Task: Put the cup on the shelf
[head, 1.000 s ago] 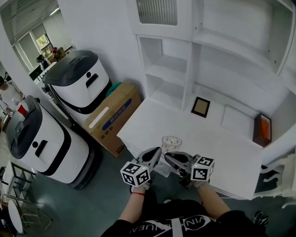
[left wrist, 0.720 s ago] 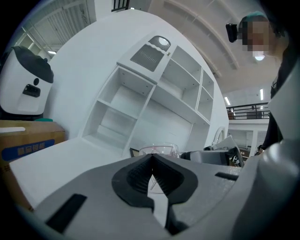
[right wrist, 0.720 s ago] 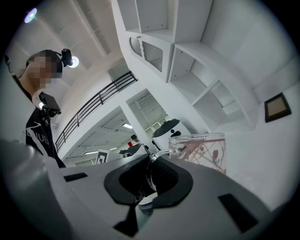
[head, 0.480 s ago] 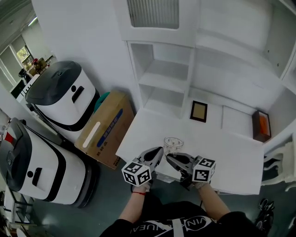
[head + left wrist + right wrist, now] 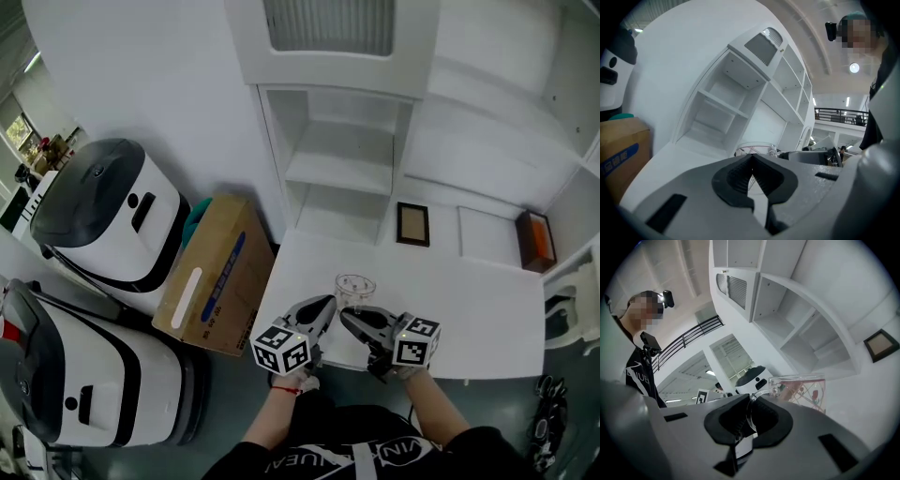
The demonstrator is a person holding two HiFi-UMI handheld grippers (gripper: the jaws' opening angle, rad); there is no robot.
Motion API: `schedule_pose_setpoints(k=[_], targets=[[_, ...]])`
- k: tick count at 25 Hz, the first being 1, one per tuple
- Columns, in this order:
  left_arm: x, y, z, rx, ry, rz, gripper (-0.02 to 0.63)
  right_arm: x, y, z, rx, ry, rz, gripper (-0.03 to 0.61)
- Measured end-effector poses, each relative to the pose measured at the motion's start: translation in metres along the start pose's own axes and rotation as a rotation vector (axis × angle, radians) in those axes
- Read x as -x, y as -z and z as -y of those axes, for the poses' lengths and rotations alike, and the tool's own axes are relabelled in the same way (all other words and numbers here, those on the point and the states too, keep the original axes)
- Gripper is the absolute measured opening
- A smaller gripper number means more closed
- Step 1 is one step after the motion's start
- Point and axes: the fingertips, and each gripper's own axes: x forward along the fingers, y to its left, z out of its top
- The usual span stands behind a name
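A clear glass cup sits at the near edge of a white table. The right gripper has its jaws clamped on the cup's handle, apparently ready to carry it to the open shelf beyond. The left gripper, jaws pressed together on nothing, rests just beside the cup.

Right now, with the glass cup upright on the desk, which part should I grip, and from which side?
Grip the clear handle, coming from the desk's front edge, the person's side. The glass cup stands upright on the white desk with its handle turned toward the right gripper, whose fingers are shut on that loop. The smooth round wall likely offers less purchase.
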Motion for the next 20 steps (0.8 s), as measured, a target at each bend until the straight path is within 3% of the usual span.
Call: schedule_pose_setpoints(k=[13, 20], targets=[[-0.013, -0.013, -0.058, 0.017, 0.158, -0.080, 0.005, -0.059, -0.012, 0.039, -0.003, 0.141, 0.094, 0.015], [-0.022, -0.006, -0.069, 0.053, 0.201, -0.114, 0.005, -0.066, -0.012, 0.055, 0.013, 0.193, 0.098, 0.015]])
